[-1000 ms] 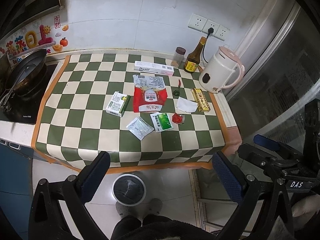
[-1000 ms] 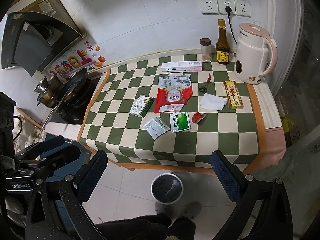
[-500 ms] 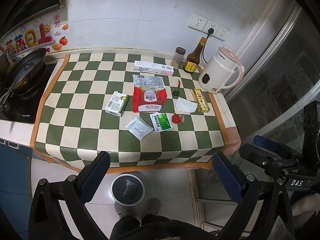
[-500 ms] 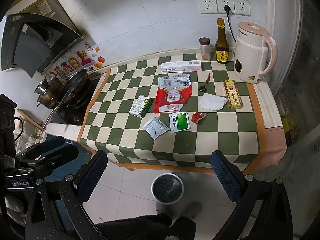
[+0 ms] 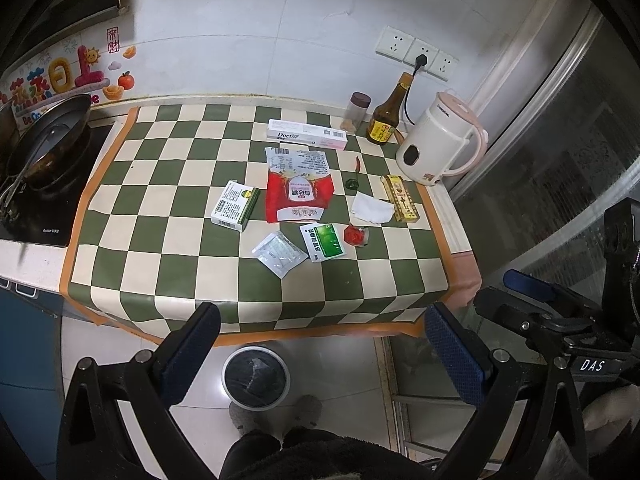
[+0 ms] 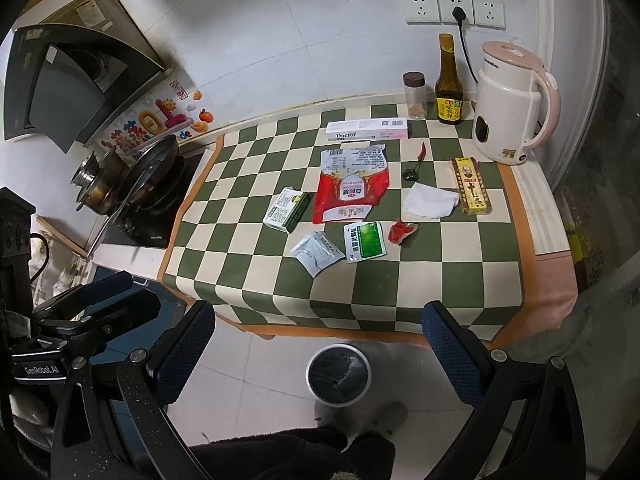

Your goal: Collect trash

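Trash lies on the green-and-cream checked counter [image 5: 160, 240]: a torn red-and-white bag [image 5: 298, 190] [image 6: 352, 188], a green-and-white box [image 5: 235, 209], a clear sachet [image 5: 279, 253], a green sachet [image 5: 323, 242] [image 6: 365, 241], a crumpled red wrapper [image 5: 355, 235] [image 6: 402, 232], a white tissue [image 5: 371, 210], a yellow box [image 5: 400, 198], a chili [image 5: 357, 165] and a white Doctor box [image 5: 306, 135]. A round bin [image 5: 256, 376] [image 6: 339, 374] stands on the floor below the counter's front edge. My left gripper [image 5: 320, 354] and right gripper [image 6: 320, 354] hang open and empty, well back from the counter.
A white-and-pink kettle [image 5: 440, 150], a sauce bottle [image 5: 388, 120] and a spice jar [image 5: 356, 114] line the back right. A pan [image 5: 44, 148] sits on the stove at left. A glass door [image 5: 560, 160] bounds the right side. The person's dark slippers [image 5: 280, 452] show below.
Both views have shifted only slightly; the counter sits a touch higher in the left wrist view. Nothing on the counter has moved and both grippers stay open.
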The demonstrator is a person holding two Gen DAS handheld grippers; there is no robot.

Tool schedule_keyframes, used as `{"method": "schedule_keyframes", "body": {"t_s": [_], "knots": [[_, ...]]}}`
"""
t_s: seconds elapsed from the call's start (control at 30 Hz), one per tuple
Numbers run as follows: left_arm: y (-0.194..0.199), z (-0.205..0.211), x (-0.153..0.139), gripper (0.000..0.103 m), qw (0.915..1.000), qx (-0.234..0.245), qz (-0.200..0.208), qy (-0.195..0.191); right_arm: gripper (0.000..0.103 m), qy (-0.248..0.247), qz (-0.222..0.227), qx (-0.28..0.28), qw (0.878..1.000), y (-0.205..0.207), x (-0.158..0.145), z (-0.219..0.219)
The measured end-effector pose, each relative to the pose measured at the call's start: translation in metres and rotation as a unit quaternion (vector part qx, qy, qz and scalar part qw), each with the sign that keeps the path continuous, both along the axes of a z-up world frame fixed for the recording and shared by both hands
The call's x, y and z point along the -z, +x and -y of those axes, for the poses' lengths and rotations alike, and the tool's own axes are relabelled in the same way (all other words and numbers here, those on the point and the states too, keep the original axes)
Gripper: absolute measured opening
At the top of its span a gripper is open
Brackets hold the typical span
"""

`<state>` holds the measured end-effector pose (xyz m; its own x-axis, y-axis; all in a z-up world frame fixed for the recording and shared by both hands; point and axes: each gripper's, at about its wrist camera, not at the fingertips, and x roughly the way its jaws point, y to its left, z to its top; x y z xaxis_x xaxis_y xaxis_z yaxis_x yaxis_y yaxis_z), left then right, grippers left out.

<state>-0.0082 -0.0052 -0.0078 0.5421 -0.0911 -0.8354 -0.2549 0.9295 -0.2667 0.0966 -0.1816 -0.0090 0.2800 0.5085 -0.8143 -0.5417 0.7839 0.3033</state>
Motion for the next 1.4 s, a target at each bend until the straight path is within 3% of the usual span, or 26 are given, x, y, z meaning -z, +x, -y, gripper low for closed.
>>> {"method": "schedule_keyframes", "body": {"t_s": [0.53,0.67,0.83,1.03,1.17,1.2,1.37,1.4], "knots": [[0.003,-0.031,0.013,0.103,0.9998,0.017,-0.006,-0.002,0.103,0.003,-0.011,0.029,1.000,-0.007,0.007,-0.020],[0.015,-0.039,0.021,0.103,0.9984,-0.006,-0.010,0.055,0.103,0.005,-0.021,0.068,0.997,0.004,0.014,-0.024],[0.056,-0.051,0.041,0.103,0.9906,-0.034,-0.029,0.130,0.103,-0.008,-0.027,0.140,0.990,0.039,0.029,-0.021],[0.146,-0.046,0.081,0.103,0.9811,-0.023,-0.073,0.177,0.103,-0.082,-0.021,0.193,0.978,0.135,0.071,-0.013],[0.233,-0.028,0.116,0.103,0.9552,0.039,-0.098,0.277,0.100,-0.115,-0.039,0.212,0.970,0.226,0.123,-0.006],[0.264,-0.025,0.130,0.103,0.9432,0.062,-0.111,0.307,0.095,-0.125,-0.049,0.212,0.968,0.249,0.138,-0.005],[0.373,-0.026,0.177,0.102,0.9044,0.154,-0.156,0.366,0.091,-0.165,-0.087,0.198,0.962,0.345,0.208,-0.009],[0.394,-0.025,0.189,0.100,0.8915,0.181,-0.162,0.382,0.091,-0.173,-0.090,0.197,0.961,0.354,0.218,-0.011]]}}
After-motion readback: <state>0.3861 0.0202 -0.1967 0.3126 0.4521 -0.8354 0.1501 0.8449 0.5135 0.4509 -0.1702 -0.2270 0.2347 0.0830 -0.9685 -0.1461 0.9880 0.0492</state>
